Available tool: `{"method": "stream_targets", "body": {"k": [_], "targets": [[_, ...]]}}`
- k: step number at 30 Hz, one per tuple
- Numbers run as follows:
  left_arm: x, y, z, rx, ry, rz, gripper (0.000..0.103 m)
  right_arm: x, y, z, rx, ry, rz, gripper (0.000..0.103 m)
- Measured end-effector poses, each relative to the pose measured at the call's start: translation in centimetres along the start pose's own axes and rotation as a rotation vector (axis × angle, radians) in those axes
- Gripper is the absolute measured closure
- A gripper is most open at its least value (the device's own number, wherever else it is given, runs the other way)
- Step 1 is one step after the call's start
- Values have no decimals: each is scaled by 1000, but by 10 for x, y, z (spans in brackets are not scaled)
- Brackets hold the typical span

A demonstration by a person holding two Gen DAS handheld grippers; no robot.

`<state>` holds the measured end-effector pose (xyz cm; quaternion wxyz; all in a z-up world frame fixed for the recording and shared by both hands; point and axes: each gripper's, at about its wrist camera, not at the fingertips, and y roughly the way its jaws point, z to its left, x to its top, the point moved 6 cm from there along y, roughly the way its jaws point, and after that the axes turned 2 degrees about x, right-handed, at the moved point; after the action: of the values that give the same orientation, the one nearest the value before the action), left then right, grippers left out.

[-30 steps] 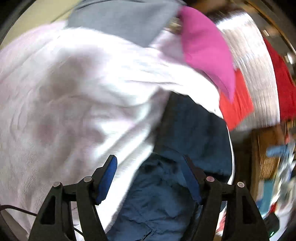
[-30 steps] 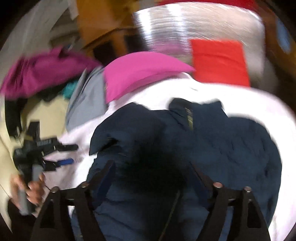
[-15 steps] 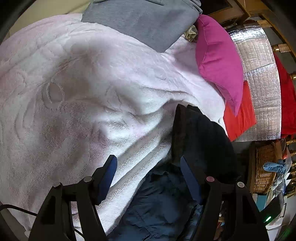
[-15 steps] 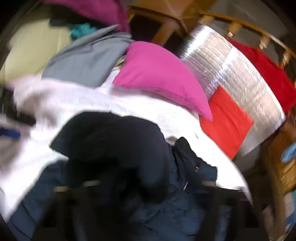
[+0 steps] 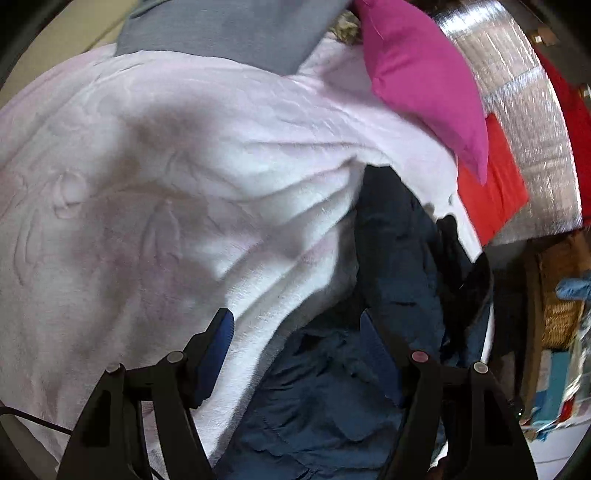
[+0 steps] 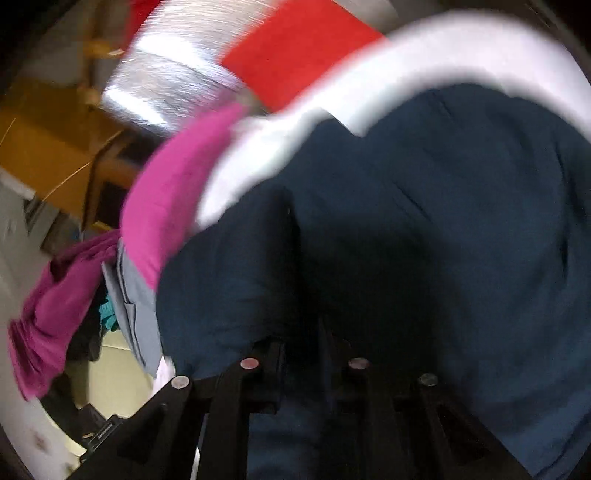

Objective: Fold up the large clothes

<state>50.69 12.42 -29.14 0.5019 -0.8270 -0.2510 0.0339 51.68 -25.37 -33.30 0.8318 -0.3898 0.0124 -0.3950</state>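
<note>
The right tongs (image 6: 301, 354) are closed tight on a fold of the navy jacket (image 6: 424, 229), pitched down into the cloth and rolled well to one side, so the room behind sits slanted and blurred. The left tongs (image 5: 295, 332) stand apart with nothing between the blue pads (image 5: 218, 350), angled steeply down over the jacket's edge where it meets the pale pink blanket (image 5: 166, 177). The jacket lies crumpled on that blanket. Beyond sit a magenta pillow (image 5: 421, 74) and a grey garment (image 5: 236, 29).
</note>
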Motion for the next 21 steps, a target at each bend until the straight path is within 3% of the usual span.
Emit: {"method": "stream_targets", "body": {"k": [2, 3, 6, 8, 12, 17, 21], "targets": [[-3, 7, -5, 16, 15, 11, 32, -9, -7, -8, 22, -5, 10, 79], [-5, 11, -8, 28, 24, 18, 32, -12, -15, -6, 15, -28, 4, 70], [-7, 18, -14, 56, 45, 25, 32, -13, -42, 7, -33, -131, -47, 18], [-8, 20, -17, 68, 54, 20, 32, -12, -65, 28, -103, -280, -132, 16], [-10, 23, -23, 84, 62, 11, 32, -21, -67, 76, -206, -587, -159, 16], [-8, 27, -26, 95, 73, 11, 32, -52, -12, 124, -385, -1014, -131, 14], [-5, 28, -26, 90, 67, 10, 32, -52, 38, 122, -502, -1100, -79, 15]]}}
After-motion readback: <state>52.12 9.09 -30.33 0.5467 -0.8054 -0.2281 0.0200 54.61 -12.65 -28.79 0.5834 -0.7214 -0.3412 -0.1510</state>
